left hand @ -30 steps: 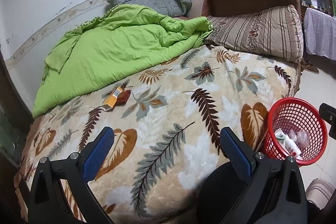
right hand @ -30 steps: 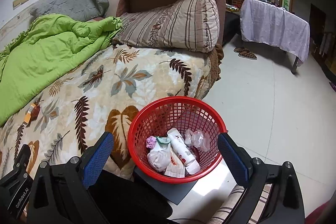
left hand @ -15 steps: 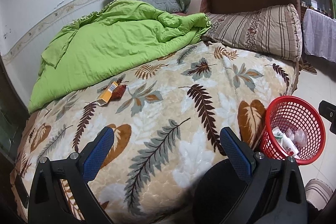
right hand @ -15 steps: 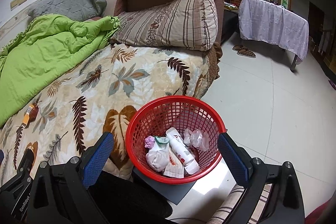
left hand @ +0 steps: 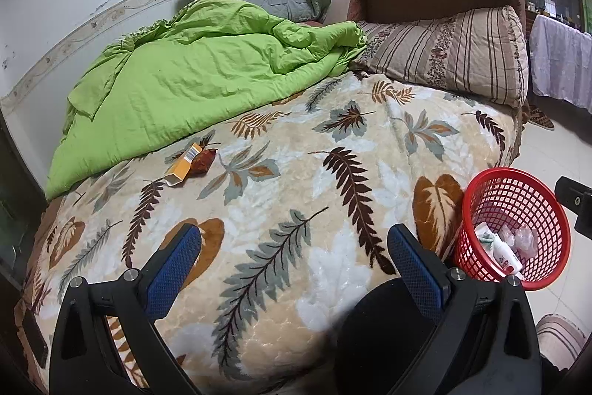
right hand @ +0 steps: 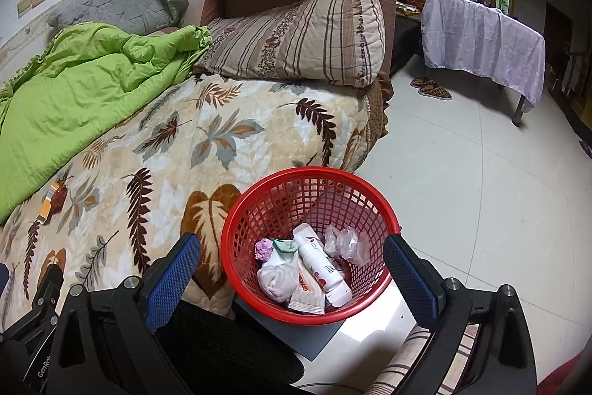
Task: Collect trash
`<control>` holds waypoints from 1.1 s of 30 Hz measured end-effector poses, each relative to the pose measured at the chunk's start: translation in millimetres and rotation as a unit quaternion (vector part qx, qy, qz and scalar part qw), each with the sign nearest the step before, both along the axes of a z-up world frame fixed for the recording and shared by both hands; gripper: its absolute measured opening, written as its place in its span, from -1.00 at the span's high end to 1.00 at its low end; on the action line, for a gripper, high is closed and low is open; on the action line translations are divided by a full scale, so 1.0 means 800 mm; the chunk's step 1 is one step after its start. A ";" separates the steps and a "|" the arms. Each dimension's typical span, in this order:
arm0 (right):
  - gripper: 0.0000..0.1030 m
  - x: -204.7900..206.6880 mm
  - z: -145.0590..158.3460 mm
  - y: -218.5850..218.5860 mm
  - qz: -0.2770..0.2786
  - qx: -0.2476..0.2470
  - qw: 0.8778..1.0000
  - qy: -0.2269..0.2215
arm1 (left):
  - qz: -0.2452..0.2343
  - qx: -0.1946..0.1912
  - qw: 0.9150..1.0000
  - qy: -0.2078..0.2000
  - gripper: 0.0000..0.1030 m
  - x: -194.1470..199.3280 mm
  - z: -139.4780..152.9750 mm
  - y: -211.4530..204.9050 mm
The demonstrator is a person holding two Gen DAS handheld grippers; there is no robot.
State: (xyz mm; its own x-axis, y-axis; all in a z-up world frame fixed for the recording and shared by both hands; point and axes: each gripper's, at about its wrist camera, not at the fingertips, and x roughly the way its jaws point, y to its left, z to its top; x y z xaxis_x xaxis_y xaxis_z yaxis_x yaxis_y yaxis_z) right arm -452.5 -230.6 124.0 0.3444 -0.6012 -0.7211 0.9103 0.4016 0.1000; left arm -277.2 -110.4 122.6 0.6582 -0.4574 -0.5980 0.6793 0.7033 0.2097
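Far beyond the open left hand-held gripper [left hand: 294, 260] lies an orange carton [left hand: 184, 164].

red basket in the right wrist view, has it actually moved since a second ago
No. The red basket sits at the same spot against the leaf blanket's hanging edge, beside the same brown leaf; only the camera shifted slightly.

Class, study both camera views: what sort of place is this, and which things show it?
Most likely a lived-in bedroom: a bed under a leaf-patterned blanket, a rumpled green quilt, a striped pillow, and a red plastic mesh trash basket on the tiled floor.
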 end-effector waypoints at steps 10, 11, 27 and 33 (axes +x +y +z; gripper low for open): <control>-0.95 0.001 -0.004 0.000 0.000 0.002 1.000 0.002 | 0.000 0.000 1.000 0.000 -0.95 0.000 0.000 0.001; -0.95 0.001 -0.003 0.000 0.001 0.003 1.000 0.002 | 0.000 -0.001 1.000 0.000 -0.95 0.000 0.000 0.000; -0.95 0.004 -0.009 0.001 0.004 0.006 1.000 0.005 | 0.000 -0.001 1.000 0.000 -0.95 0.000 -0.001 0.001; -0.95 0.004 -0.009 0.001 0.006 0.005 1.000 0.004 | 0.001 -0.001 1.000 0.000 -0.95 0.000 -0.001 0.001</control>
State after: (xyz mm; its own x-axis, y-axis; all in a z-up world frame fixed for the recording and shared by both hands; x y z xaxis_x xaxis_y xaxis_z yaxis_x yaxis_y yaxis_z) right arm -448.9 -229.9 116.8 0.3450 -0.5899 -0.7300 0.9066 0.4109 0.0964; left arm -276.9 -109.6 122.1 0.6586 -0.4577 -0.5973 0.6782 0.7049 0.2077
